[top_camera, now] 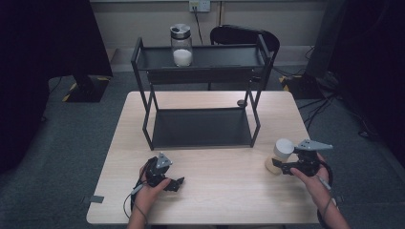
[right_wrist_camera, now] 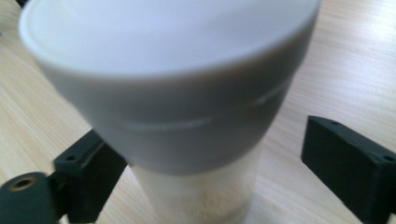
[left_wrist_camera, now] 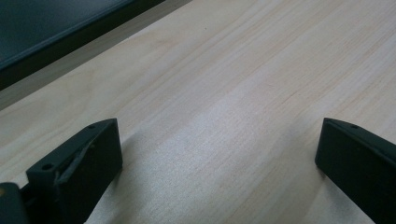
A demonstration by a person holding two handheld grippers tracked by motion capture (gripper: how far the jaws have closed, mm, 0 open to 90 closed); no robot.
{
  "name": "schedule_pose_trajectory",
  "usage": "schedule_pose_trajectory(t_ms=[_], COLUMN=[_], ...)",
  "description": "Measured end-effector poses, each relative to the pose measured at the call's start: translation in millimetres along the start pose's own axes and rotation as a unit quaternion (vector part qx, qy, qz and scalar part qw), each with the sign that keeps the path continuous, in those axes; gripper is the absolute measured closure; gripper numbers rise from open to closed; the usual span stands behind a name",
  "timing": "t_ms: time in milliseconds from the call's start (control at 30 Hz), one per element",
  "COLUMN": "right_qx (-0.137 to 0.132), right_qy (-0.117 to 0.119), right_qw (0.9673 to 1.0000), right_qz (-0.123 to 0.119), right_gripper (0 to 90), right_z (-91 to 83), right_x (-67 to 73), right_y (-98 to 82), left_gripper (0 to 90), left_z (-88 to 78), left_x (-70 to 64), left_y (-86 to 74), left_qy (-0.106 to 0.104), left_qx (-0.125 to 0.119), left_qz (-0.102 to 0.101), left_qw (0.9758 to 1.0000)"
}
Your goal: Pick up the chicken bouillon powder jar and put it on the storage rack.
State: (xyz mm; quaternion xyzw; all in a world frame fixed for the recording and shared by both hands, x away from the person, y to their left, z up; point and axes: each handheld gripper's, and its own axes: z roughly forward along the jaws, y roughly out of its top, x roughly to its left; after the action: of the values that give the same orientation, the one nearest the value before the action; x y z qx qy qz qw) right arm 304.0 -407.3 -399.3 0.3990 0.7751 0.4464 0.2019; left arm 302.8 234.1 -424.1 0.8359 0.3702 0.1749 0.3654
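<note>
The grey-lidded jar [top_camera: 282, 153] stands at the lower right of the high view, on the desk [top_camera: 229, 191]. Around it we see our right hand-held gripper [top_camera: 278, 166], jaws on either side, one clearly apart from it, so released. At the lower left, our left hand-held gripper [top_camera: 175, 184] rests spread wide, holding nothing. Behind stands a black shelf rack [top_camera: 200, 71] bearing a glass jar [top_camera: 182, 45].

Jar [right_wrist_camera: 177, 107] blurred, base cut off
</note>
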Motion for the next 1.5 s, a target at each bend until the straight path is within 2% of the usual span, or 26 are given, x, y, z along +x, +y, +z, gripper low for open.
schedule_pose_trajectory(t_ms=[100,167,333,467,600,900,1033,1133,1233,1500], right_qx=[-0.012,-0.009,-0.014,-0.016,-0.024,-0.029,-0.027,-0.029,-0.036,-0.032], right_qy=[0.009,0.011,0.028,0.03,0.034,0.014,0.011,0.002,0.007,0.022], right_qw=[0.9999,0.9998,0.9995,0.9994,0.9991,0.9989,0.9992,0.9989,0.9989,0.9985], right_qz=[0.007,0.011,0.001,-0.005,-0.011,-0.034,-0.026,-0.037,-0.028,-0.037], right_gripper=[13.8,14.8,22.3,25.7,33.2,35.8,36.1,36.1,36.1,36.2], right_z=[2.7,4.9,9.7,13.0,14.2,11.2,10.5,8.9,5.6,2.1], right_x=[-3.5,-4.7,-8.8,-8.1,-7.3,3.9,4.2,7.3,5.4,6.0], right_y=[-1.5,0.6,1.0,1.2,2.3,9.1,12.2,15.1,20.3,48.7], left_gripper=[0.0,0.0,0.0,0.0,0.0,0.0,0.0,0.0,0.0,0.0], left_z=[0.0,0.0,0.0,0.0,0.0,0.0,0.0,0.0,0.0,0.0], left_x=[0.0,0.0,0.0,0.0,0.0,0.0,0.0,0.0,0.0,0.1], left_y=[0.0,0.0,0.0,0.0,0.0,0.0,-0.1,0.0,0.0,0.0], left_qy=[0.0,0.0,0.0,0.0,0.0,0.0,0.0,0.0,0.0,0.0], left_qx=[0.0,0.0,0.0,0.0,0.0,0.0,0.0,0.0,0.0,0.0], left_qz=[0.0,0.0,0.0,0.0,0.0,0.0,0.0,0.0,0.0,0.0], left_qw=[1.0,1.0,1.0,1.0,1.0,1.0,1.0,1.0,1.0,1.0])
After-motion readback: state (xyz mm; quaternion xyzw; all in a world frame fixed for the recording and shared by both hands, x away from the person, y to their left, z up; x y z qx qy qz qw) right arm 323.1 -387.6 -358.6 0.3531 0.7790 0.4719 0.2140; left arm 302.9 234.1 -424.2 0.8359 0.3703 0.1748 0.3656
